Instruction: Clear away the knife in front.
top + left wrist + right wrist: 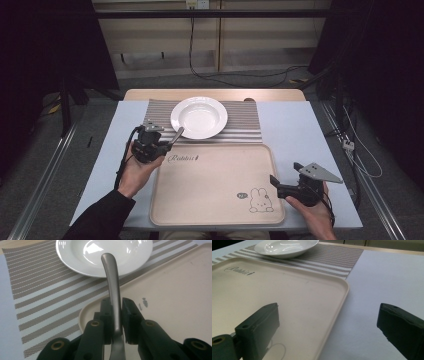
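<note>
Left tool (117, 315): jaws nearly together, clamped on metal utensil handle (112, 287). Handle pinched upright between both pads, rising out past jaw tips, curving forward, rounded end over near rim of white plate (75, 263) in left gripper view. Utensil's working end hidden below jaws, type cannot tell. In high view, left tool (167, 141) at top left corner of beige tray (215, 185), handle (177, 134) angled up and right, tip just beside plate (199, 117) edge; touching or not, cannot tell. Held by left hand (135, 170), dark sleeve entering from bottom left.

Right tool (328, 327): jaws wide apart, nothing between, touching nothing. Seen over right edge of tray (287, 302) and bare light-blue worktop (382, 277). In high view, right tool (285, 181) at right side of tray near bottom right corner, pointing left, grey three-cornered plate on top, held by right hand (312, 212).

Plate empty, deep, sitting on striped placemat (240, 122), placemat (37, 290) just behind tray, tray's far edge overlapping it. Tray empty, script lettering near top left, rabbit drawing (260, 200) near bottom right. Tray resting on worktop (300, 130), wooden strip along far edge. Beyond worktop: grey floor, cables, wooden panel wall.
</note>
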The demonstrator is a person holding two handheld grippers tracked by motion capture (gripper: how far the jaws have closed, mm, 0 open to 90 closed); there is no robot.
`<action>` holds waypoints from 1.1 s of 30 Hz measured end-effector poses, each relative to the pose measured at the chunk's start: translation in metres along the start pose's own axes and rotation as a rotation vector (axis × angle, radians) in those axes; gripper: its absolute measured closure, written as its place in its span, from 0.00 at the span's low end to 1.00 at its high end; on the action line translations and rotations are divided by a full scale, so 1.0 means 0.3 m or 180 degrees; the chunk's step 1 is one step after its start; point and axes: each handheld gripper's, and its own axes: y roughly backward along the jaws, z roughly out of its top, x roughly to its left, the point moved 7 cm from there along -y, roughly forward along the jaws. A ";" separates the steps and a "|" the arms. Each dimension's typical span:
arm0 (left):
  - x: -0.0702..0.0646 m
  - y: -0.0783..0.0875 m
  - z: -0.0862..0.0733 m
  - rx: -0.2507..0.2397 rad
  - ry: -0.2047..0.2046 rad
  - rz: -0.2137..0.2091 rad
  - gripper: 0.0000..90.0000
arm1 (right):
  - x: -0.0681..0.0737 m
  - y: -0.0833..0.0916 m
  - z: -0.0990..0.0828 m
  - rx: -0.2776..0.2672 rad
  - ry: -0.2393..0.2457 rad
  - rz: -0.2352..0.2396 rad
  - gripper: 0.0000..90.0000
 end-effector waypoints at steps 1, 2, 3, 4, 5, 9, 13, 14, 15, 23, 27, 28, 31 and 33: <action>-0.006 -0.001 -0.005 0.0000 -0.0014 -0.0001 0.89 | -0.001 0.000 0.001 -0.0004 0.0006 -0.0008 0.05; -0.013 -0.002 -0.010 0.0010 -0.0025 0.0005 0.89 | -0.001 0.001 0.001 -0.0002 0.0001 -0.0010 0.05; -0.021 -0.003 -0.016 0.0029 -0.0035 -0.0004 0.89 | -0.001 0.001 0.002 -0.0003 0.0004 -0.0013 0.05; -0.029 -0.005 -0.021 0.0023 -0.0021 -0.0025 0.89 | 0.000 0.001 0.002 -0.0002 0.0009 -0.0015 0.05; -0.036 -0.006 -0.027 0.0044 -0.0038 -0.0053 0.89 | 0.003 0.001 0.002 0.0001 0.0006 -0.0003 0.05; -0.064 -0.018 -0.045 0.0075 -0.0049 -0.0092 0.89 | 0.007 0.002 0.002 -0.0001 0.0020 0.0002 0.05; -0.087 -0.023 -0.053 0.0092 -0.0086 -0.0079 0.89 | 0.007 0.003 0.002 -0.0004 0.0023 0.0001 0.05; -0.093 -0.025 -0.054 0.0098 -0.0096 -0.0118 0.89 | 0.007 0.003 0.002 -0.0004 0.0022 0.0004 0.05; -0.097 -0.028 -0.056 0.0110 -0.0101 -0.0116 0.89 | 0.007 0.003 0.002 -0.0004 0.0022 0.0005 0.05; -0.137 -0.086 -0.103 0.0244 -0.0095 -0.0190 0.89 | 0.010 0.003 0.004 -0.0013 0.0032 0.0008 0.05; -0.144 -0.107 -0.112 0.0278 -0.0036 -0.0205 0.89 | 0.013 0.003 0.004 -0.0009 0.0031 0.0020 0.05; -0.147 -0.110 -0.113 0.0277 -0.0020 -0.0232 0.89 | 0.013 0.003 0.004 -0.0010 0.0031 0.0022 0.05; -0.152 -0.124 -0.121 0.0310 -0.0031 -0.0219 0.89 | 0.014 0.004 0.004 -0.0011 0.0038 0.0022 0.05; -0.159 -0.136 -0.130 0.0351 -0.0043 -0.0224 0.89 | 0.014 0.003 0.003 -0.0009 0.0044 0.0029 0.05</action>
